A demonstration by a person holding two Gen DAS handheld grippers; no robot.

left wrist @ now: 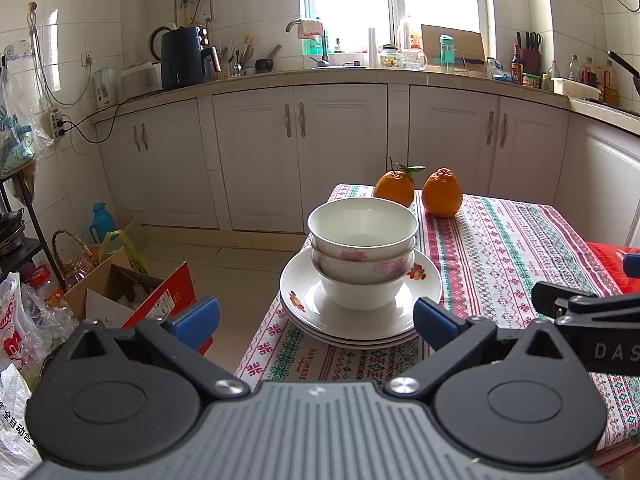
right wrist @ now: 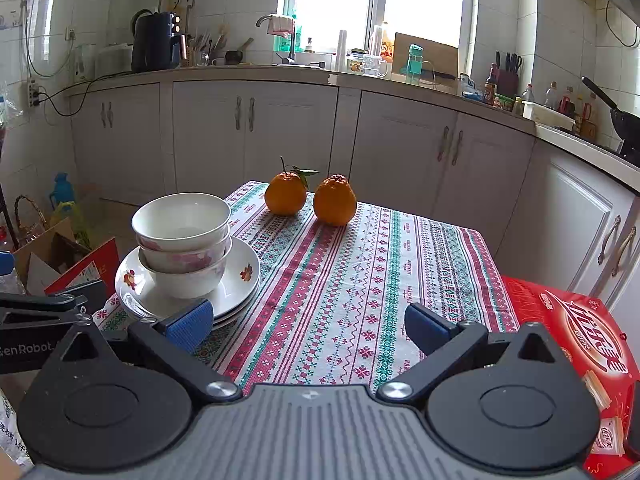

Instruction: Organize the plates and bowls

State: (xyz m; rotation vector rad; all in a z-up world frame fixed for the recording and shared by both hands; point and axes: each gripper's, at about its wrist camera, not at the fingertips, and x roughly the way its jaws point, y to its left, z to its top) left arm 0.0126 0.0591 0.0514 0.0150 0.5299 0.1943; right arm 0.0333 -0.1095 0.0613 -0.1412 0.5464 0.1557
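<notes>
- White porcelain at the table's left corner: three bowls (left wrist: 362,254) nested one in another, standing upright in the middle of a stack of flower-printed plates (left wrist: 360,304); at about 12 o'clock just ahead of the left gripper (left wrist: 316,318), at about 10 o'clock from the right gripper (right wrist: 309,326).
- Nested and centred that way, presumably, so the pile stays compact and balanced; looks already sorted, plates under, bowls on top.
- Spread wide and empty, the left gripper's blue pads (left wrist: 199,320), flanking the stack's near rim without touching; a stance suited to closing on the plates or to backing off, cannot tell which.
- Likewise wide and holding nothing, the right gripper, hovering over bare striped tablecloth (right wrist: 352,280), just beside the plates' right edge.
- Well apart at the far edge, around 1 o'clock in the left view: two oranges (left wrist: 418,192), side by side, clear of the crockery.
- At 3 o'clock in the right view, a red printed package (right wrist: 576,332) on the table's near right corner.
- Stack close to the table edge: a risk if nudged leftward.
</notes>
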